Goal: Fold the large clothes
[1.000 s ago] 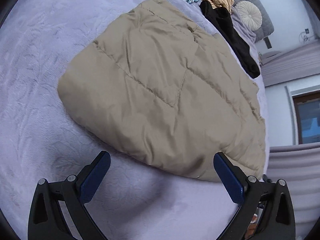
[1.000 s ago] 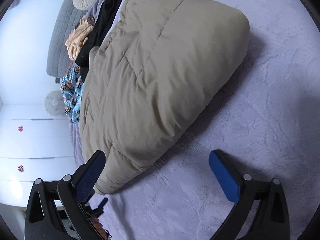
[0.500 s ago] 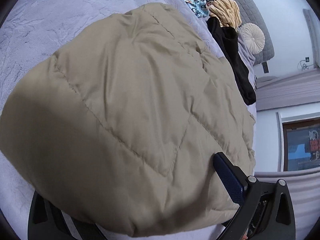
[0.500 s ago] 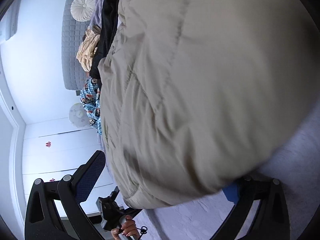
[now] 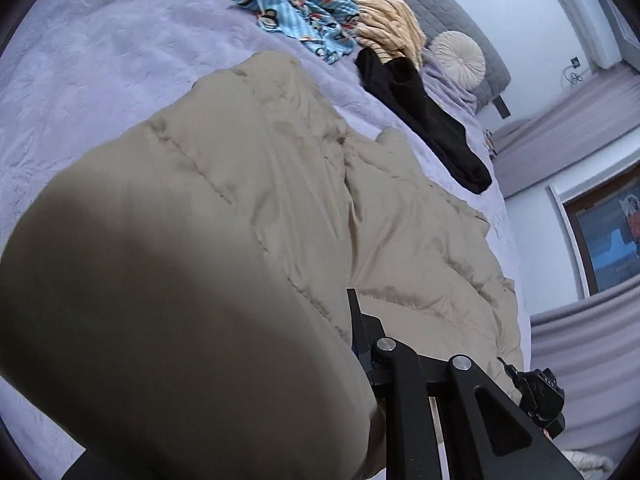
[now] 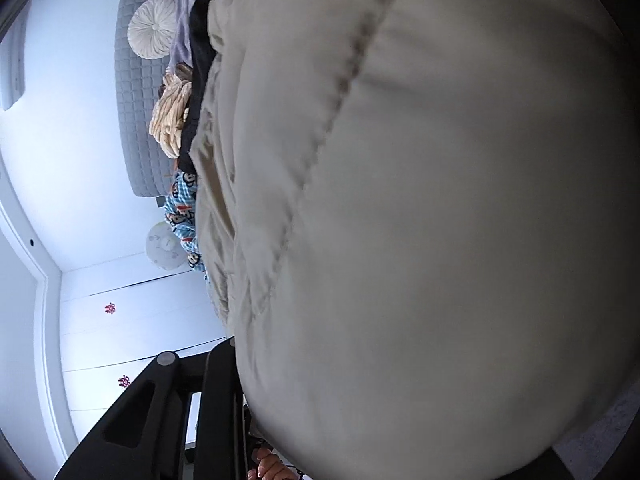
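Left wrist view: one beige puffer jacket, two grippers' fingers closing on it.

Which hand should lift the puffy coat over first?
Probably left: its tool is closing on the coat edge with open bed ahead. The right view is almost all coat.

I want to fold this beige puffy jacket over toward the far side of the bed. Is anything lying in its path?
Nothing lies on the beige jacket itself. Beyond its far edge, though, a black garment lies right alongside it, with a yellow knit and blue patterned cloth farther back. A fold kept within the jacket's own outline looks clear.
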The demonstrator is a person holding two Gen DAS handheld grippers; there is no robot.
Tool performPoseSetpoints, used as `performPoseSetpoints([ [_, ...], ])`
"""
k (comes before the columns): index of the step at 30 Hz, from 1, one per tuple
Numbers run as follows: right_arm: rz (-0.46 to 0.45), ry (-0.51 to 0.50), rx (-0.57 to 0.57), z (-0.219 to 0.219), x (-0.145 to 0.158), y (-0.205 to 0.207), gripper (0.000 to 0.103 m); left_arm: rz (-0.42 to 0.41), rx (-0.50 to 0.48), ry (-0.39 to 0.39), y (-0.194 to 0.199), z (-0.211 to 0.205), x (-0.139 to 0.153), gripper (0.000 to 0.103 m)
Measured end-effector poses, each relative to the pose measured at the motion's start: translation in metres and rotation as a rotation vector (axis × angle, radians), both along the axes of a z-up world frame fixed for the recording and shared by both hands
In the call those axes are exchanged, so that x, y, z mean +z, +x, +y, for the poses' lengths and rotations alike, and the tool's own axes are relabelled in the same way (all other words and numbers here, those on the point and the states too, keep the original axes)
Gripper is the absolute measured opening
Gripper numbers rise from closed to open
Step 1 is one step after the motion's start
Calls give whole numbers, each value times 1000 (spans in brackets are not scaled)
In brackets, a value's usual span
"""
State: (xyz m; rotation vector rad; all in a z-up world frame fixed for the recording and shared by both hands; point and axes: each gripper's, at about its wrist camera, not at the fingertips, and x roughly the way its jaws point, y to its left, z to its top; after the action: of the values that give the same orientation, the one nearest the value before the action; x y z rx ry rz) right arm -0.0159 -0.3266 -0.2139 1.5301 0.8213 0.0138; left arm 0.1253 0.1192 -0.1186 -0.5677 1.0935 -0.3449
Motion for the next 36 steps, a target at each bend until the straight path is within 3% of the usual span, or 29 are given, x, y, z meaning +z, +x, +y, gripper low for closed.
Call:
performPoseSetpoints([
  [8, -34, -45, 15, 24, 30, -33, 26, -10, -102, -33, -28, 29, 21, 21],
  [18, 27, -19, 32, 70, 26, -110, 26, 81, -120, -3, -130, 68, 17, 21],
  [23, 51, 25, 48, 83, 11, -141, 26, 147, -75, 91, -169, 75, -2, 22],
  [25, 50, 26, 59, 86, 3, -150, 26, 189, -52, 159, -178, 79, -8, 33],
  [27, 67, 32, 67, 89, -3, -155, 34, 200, -34, 184, -190, 90, -2, 33],
  [30, 118, -39, 104, 91, 11, -159, 47, 169, 4, 261, -203, 109, 22, 33],
  [33, 144, -168, 157, 92, 39, -169, 48, 100, 55, 313, -209, 125, 47, 33],
  [36, 126, -223, 181, 95, 57, -185, 49, 64, 69, 308, -198, 126, 58, 33],
])
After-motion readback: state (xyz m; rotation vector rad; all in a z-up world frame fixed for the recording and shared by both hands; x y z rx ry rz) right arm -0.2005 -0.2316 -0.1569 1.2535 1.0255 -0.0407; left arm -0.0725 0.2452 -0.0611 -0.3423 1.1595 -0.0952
